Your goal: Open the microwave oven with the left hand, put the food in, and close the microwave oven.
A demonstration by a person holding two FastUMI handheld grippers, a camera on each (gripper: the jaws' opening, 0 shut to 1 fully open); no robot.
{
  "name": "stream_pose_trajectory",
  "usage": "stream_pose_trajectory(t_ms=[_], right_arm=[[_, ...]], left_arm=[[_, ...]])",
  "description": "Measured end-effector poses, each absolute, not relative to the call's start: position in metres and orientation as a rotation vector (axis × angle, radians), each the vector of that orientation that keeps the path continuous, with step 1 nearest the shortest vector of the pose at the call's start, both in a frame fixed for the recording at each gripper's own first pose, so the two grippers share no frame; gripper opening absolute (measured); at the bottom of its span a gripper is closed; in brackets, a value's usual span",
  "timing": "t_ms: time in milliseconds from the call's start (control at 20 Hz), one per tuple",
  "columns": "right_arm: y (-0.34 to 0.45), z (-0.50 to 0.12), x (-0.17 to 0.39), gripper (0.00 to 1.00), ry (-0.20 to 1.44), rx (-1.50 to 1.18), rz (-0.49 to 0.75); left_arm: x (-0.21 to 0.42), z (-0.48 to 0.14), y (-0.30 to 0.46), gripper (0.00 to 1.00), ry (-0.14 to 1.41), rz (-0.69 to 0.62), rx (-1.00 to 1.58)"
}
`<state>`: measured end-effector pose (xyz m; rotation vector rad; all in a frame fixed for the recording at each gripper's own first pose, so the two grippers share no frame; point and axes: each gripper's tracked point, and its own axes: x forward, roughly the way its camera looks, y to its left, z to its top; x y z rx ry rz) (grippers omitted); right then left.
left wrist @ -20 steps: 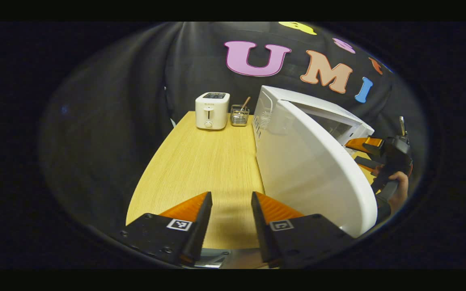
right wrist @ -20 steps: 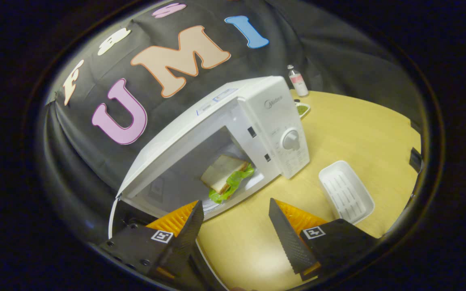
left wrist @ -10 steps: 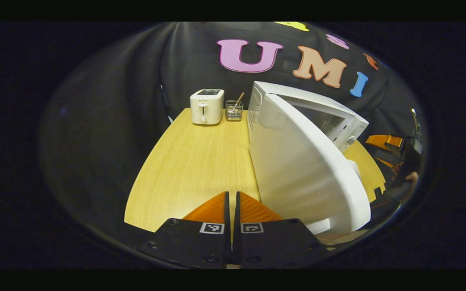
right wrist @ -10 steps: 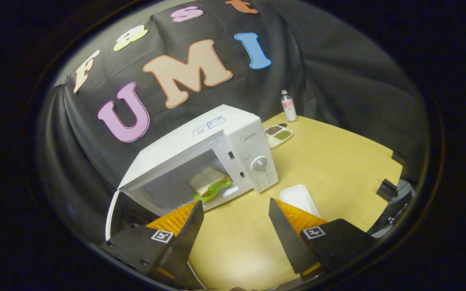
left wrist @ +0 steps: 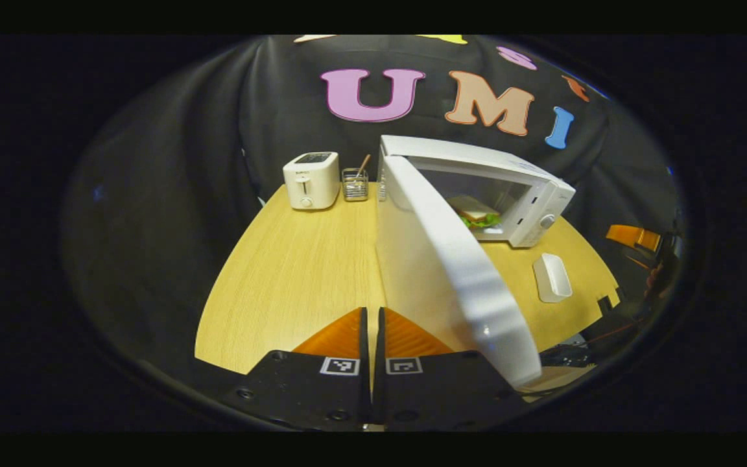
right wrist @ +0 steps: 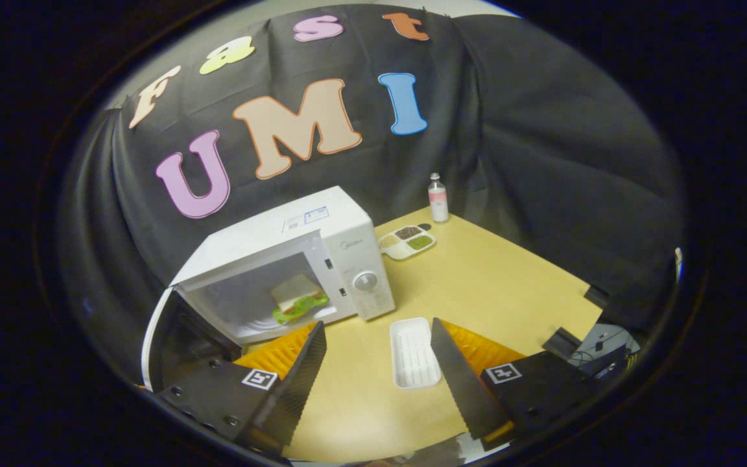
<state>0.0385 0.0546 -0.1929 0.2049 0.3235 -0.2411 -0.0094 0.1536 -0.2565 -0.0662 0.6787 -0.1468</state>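
Note:
The white microwave (left wrist: pixel 497 170) (right wrist: pixel 263 237) stands on the wooden table with its door (left wrist: pixel 441 266) swung wide open. A sandwich with green lettuce (left wrist: pixel 475 213) (right wrist: pixel 297 298) lies inside on the turntable. My left gripper (left wrist: pixel 371 324) is shut with nothing between its fingers, low over the table's front edge, just left of the door's outer face. My right gripper (right wrist: pixel 377 331) is open and holds nothing, back from the microwave's opening and above the table. In the left gripper view the right gripper (left wrist: pixel 636 237) appears far off at the right edge.
An empty white tray (right wrist: pixel 414 353) (left wrist: pixel 552 277) lies on the table in front of the microwave's control panel. A toaster (left wrist: pixel 310 179) and a wire utensil holder (left wrist: pixel 355 183) stand at the back left. A small bottle (right wrist: pixel 438 198) and a divided dish (right wrist: pixel 407 241) sit behind the microwave's right side.
My left gripper's fingers closed, and it shifted so the oven's inside with the sandwich came into view. My right gripper drew back from the microwave, still open. The door stays open.

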Motion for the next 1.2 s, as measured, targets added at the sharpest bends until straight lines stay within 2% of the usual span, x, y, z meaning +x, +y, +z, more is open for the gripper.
stream_pose_trajectory(t_ms=[450, 500, 550, 600, 650, 700, 800, 850, 900, 1200], right_arm=[[0.004, -0.193, 0.022, 0.91, 0.309, 0.242, -0.299], [-0.002, -0.196, 0.021, 1.00, 0.311, 0.243, -0.306], [-0.009, -0.199, 0.019, 0.92, 0.315, 0.241, -0.310], [-0.013, -0.201, 0.018, 1.00, 0.326, 0.238, -0.307], [-0.016, -0.202, 0.018, 1.00, 0.333, 0.239, -0.301], [-0.020, -0.201, 0.020, 0.92, 0.332, 0.245, -0.291], [-0.031, -0.195, 0.025, 0.92, 0.314, 0.248, -0.280], [-0.035, -0.194, 0.028, 1.00, 0.313, 0.246, -0.272], [-0.036, -0.195, 0.028, 0.92, 0.315, 0.244, -0.261], [-0.055, -0.198, 0.044, 0.92, 0.329, 0.235, -0.208]], left_arm=[[0.003, -0.244, 0.086, 0.01, 0.650, -0.171, -0.055], [0.005, -0.244, 0.076, 0.01, 0.649, -0.177, -0.061], [0.007, -0.243, 0.067, 0.01, 0.648, -0.186, -0.063], [0.009, -0.243, 0.058, 0.01, 0.645, -0.195, -0.062], [0.011, -0.241, 0.049, 0.00, 0.641, -0.204, -0.056], [0.016, -0.243, 0.042, 0.00, 0.638, -0.212, -0.047], [0.018, -0.242, 0.025, 0.01, 0.632, -0.222, -0.030], [0.019, -0.241, 0.016, 0.01, 0.630, -0.228, -0.027], [0.031, -0.238, 0.000, 0.01, 0.626, -0.235, -0.026], [0.041, -0.238, -0.050, 0.01, 0.615, -0.236, -0.038]])
